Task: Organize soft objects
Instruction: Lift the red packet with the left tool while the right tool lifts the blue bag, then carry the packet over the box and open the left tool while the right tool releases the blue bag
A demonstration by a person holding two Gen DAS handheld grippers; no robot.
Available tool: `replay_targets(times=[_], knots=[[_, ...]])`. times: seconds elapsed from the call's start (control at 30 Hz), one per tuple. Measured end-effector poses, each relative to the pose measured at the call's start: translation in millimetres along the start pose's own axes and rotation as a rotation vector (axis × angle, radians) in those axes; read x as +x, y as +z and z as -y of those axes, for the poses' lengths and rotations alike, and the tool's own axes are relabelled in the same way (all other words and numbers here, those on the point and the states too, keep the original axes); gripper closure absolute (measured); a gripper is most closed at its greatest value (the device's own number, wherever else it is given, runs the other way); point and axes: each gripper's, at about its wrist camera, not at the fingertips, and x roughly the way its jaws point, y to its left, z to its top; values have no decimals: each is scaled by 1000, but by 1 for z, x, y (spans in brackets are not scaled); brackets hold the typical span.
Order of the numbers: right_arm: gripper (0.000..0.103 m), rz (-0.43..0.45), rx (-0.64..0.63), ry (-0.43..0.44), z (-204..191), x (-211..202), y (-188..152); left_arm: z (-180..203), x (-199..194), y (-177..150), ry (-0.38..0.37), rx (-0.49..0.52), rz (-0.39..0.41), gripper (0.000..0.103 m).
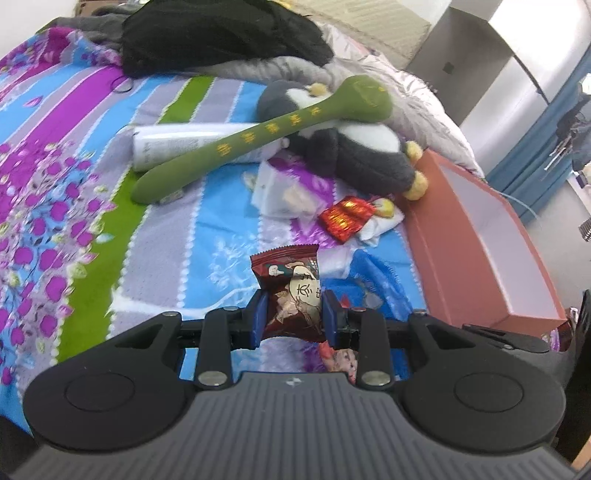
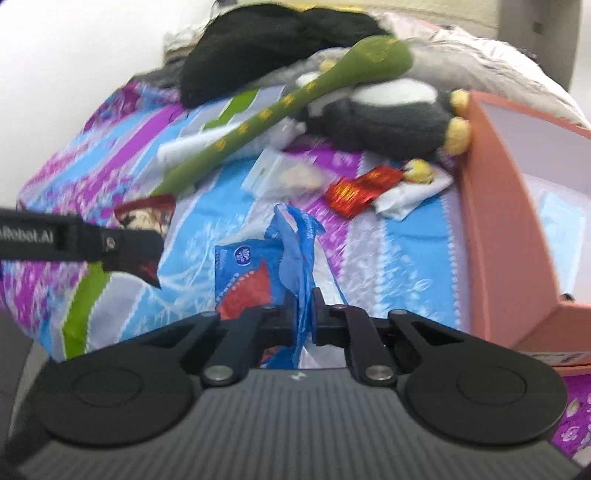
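My left gripper (image 1: pixel 293 315) is shut on a dark red snack packet (image 1: pixel 290 291) held just above the bed; the gripper and packet also show at the left of the right wrist view (image 2: pixel 142 214). My right gripper (image 2: pixel 303 317) is shut on a blue plastic tissue pack (image 2: pixel 266 273), which also shows in the left wrist view (image 1: pixel 373 280). A grey and white plush penguin (image 1: pixel 354 144) (image 2: pixel 384 118) lies at the back with a long green plush stick (image 1: pixel 258 136) (image 2: pixel 280 107) across it. A small red foil packet (image 1: pixel 345 218) (image 2: pixel 360 190) lies in the middle.
An open orange box (image 1: pixel 476 254) (image 2: pixel 498 206) with a white inside stands on the bed's right edge. A white tube (image 1: pixel 173 146), white wrappers (image 1: pixel 284 192) and a black garment pile (image 1: pixel 221 33) lie on the striped floral bedspread (image 1: pixel 74 147).
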Motion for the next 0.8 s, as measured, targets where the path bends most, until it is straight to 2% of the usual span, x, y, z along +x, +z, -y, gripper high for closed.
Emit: replay_targets(times=[0.3, 0.8], knots=[[93, 117, 42, -34, 20, -44, 40, 39, -7, 36, -75, 62, 41, 67], [93, 279, 67, -136, 71, -108, 118, 127, -23, 123, -219, 175, 103, 67]])
